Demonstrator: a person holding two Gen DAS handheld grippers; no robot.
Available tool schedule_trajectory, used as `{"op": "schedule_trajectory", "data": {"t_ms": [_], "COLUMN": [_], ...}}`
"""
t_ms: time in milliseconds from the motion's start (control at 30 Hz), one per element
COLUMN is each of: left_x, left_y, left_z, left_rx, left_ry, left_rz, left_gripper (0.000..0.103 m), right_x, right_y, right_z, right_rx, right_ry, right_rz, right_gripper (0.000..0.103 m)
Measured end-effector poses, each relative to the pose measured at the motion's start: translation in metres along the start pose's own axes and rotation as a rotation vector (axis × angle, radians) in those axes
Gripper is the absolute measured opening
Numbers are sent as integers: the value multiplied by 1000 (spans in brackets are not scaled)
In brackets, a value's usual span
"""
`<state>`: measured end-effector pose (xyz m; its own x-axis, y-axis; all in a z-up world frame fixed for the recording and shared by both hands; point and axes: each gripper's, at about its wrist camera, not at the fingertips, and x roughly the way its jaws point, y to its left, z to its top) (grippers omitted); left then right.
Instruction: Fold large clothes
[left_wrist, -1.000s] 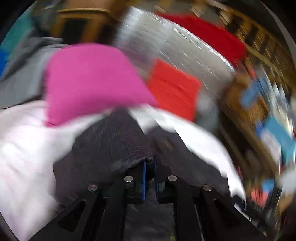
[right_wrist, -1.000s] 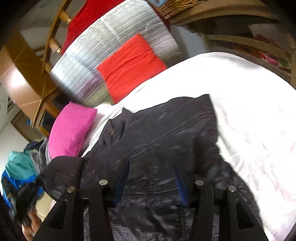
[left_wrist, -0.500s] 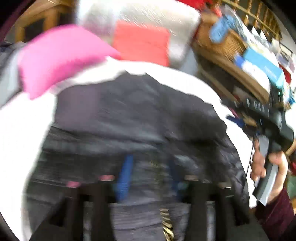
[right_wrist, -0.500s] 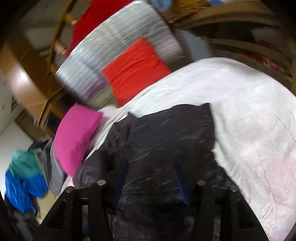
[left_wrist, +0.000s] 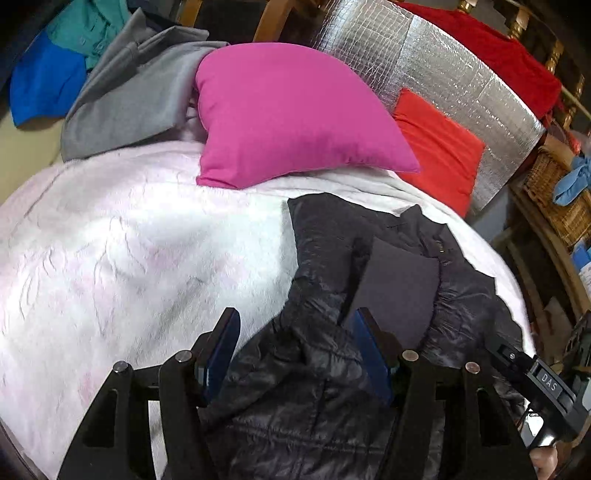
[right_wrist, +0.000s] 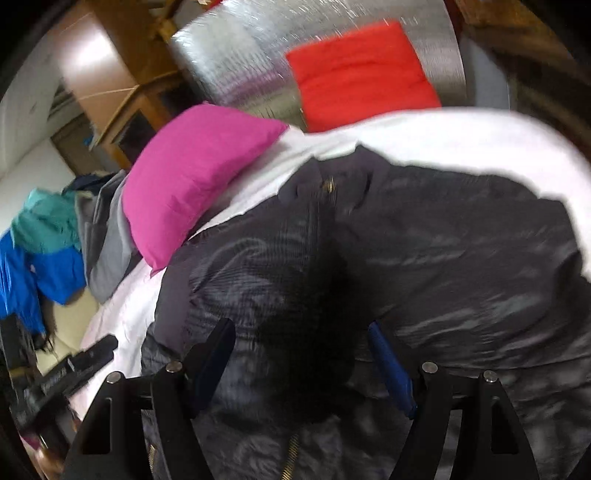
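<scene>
Jacket (left_wrist: 388, 295), black quilted, lies spread on white blanket (left_wrist: 129, 258) covering the bed, collar end toward the pillows. Left gripper (left_wrist: 295, 354) sits over the jacket's lower edge, jaws apart, blue pads clear of the fabric on both sides, nothing clamped. Right gripper (right_wrist: 303, 362) is over the jacket's middle, jaws opening; dark fabric bulges up between the fingers, but the frame is blurred and the pads do not look pressed on it. Pink pillow (left_wrist: 291, 110) rests on the blanket just beyond the jacket, red cushion (left_wrist: 439, 147) beside it against silver foil panel (left_wrist: 436, 62). Grey garment (left_wrist: 136, 88) and blue-teal garment (left_wrist: 51, 62) are piled off the far left of the bed. Right gripper's body shows at the left view's lower right edge.
</scene>
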<state>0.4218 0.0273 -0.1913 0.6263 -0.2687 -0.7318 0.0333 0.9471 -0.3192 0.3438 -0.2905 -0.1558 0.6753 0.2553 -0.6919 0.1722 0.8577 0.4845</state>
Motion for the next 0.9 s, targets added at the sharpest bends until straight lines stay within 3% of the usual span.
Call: {"op": "schedule_trajectory", "data": {"t_ms": [67, 133, 233, 333, 367, 400, 433, 500, 600, 667, 733, 800, 900], "left_x": [8, 14, 17, 23, 28, 36, 43, 62, 71, 67, 63, 58, 44], "left_y": [-3, -8, -25, -54, -61, -69, -73, -79, -92, -101, -109, -118, -132], "left_z": [6, 9, 14, 13, 11, 7, 2, -10, -26, -32, -36, -40, -46], "left_rx": [11, 9, 45, 117, 130, 140, 140, 140, 227, 272, 289, 301, 332], "left_ry": [-12, -24, -54, -37, -22, 10, 33, 86, 63, 29, 7, -12, -36], "left_rz": [17, -11, -118, -234, -253, -272, -280, -290, -230, -218, -215, -204, -192], "left_gripper": [64, 64, 64, 65, 67, 77, 82, 82, 82, 75, 41, 26, 21], "right_x": [14, 22, 14, 8, 6, 2, -3, -19, -43, -58, -72, -81, -88], "right_y": [0, 3, 1, -12, -19, -25, -33, -48, -76, -94, -112, -120, -118], "right_z": [-5, -10, -12, -18, -21, -22, -26, -32, -33, -32, -29, -27, -23], "right_rx": [5, -15, -14, 77, 127, 172, 230, 320, 383, 405, 422, 432, 405], "right_ry": [24, 38, 23, 31, 35, 41, 48, 49, 27, 0, -26, -42, -46], "right_rz": [-31, -60, -47, 5, 30, 52, 81, 105, 75, 62, 40, 39, 42], "right_gripper": [71, 56, 55, 56, 56, 59, 62, 62, 62, 62, 62, 62, 62]}}
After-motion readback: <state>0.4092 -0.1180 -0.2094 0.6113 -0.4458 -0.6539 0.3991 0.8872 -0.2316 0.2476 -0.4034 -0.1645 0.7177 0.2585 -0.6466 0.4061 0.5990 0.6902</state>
